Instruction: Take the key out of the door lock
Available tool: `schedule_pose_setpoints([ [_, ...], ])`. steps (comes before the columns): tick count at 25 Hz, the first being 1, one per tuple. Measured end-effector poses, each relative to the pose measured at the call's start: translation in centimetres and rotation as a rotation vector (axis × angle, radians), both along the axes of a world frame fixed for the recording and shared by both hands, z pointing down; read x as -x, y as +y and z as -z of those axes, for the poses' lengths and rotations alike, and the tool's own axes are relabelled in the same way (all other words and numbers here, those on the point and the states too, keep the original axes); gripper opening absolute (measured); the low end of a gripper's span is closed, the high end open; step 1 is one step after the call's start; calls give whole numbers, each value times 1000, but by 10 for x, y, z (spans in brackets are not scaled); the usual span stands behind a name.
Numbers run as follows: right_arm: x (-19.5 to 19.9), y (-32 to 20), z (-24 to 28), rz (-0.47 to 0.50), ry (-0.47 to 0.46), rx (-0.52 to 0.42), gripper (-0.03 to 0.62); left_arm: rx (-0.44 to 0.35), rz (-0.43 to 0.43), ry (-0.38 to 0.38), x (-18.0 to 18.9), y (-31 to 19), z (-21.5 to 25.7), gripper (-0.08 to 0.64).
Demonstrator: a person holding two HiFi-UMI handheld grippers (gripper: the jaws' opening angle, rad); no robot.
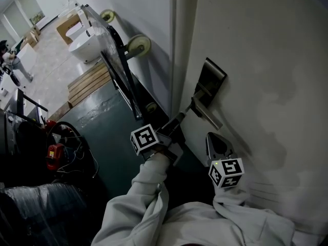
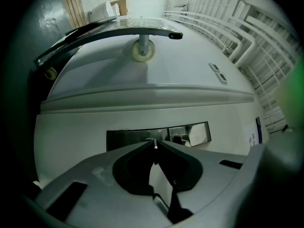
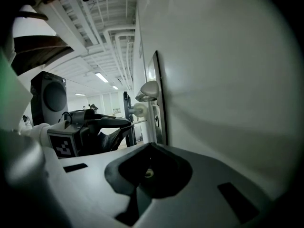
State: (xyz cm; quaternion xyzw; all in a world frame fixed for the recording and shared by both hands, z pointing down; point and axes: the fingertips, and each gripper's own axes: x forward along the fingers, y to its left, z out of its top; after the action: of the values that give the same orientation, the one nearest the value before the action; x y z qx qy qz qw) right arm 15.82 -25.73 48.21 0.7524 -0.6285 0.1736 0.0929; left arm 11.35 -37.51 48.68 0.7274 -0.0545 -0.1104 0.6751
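Observation:
On the white door [image 1: 266, 60] sits a dark metal lock plate [image 1: 212, 81] with a lever handle [image 1: 207, 114]. My left gripper [image 1: 180, 119] reaches up to the plate below the handle, shut on the key [image 2: 155, 145], which shows as a thin metal sliver pinched between the tips. In the right gripper view the key's blade [image 3: 138, 122] runs as a thin line from the left gripper's tips to the plate [image 3: 156, 103]. Whether its end still sits in the keyhole I cannot tell. My right gripper [image 1: 213, 137] hangs shut and holding nothing, just below the handle beside the door.
A wheeled rack with a glass panel [image 1: 120, 60] leans against the wall left of the door. Beyond it lie wooden boards [image 1: 89, 81] and a white basin [image 1: 87, 47]. Cables and a red tool [image 1: 54, 155] lie at lower left. A person [image 1: 10, 60] stands far off.

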Motion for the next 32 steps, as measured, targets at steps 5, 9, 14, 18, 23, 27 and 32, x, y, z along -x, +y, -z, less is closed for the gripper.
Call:
schedule_pose_setpoints([
  [5, 11, -2, -1, 33, -3, -1, 52, -76, 26, -26, 19, -5, 3, 27],
  [9, 18, -4, -1, 58, -6, -3, 52, -125, 46, -66, 34, -7, -1, 28],
  [14, 22, -10, -5, 92, -17, -2, 52, -225, 71, -154, 48, -9, -8, 26],
  [18, 34, -15, -3, 127, -24, -8, 52, -292, 103, -186, 69, -7, -3, 26],
  [23, 51, -29, -5, 186, -33, -15, 52, -397, 170, -243, 96, -8, 6, 28],
  [27, 62, -40, -4, 222, -40, -25, 52, -512, 234, -353, 123, -13, 9, 28],
  [32, 76, -53, -2, 268, -42, -36, 52, -717, 299, -536, 154, -16, 15, 27],
])
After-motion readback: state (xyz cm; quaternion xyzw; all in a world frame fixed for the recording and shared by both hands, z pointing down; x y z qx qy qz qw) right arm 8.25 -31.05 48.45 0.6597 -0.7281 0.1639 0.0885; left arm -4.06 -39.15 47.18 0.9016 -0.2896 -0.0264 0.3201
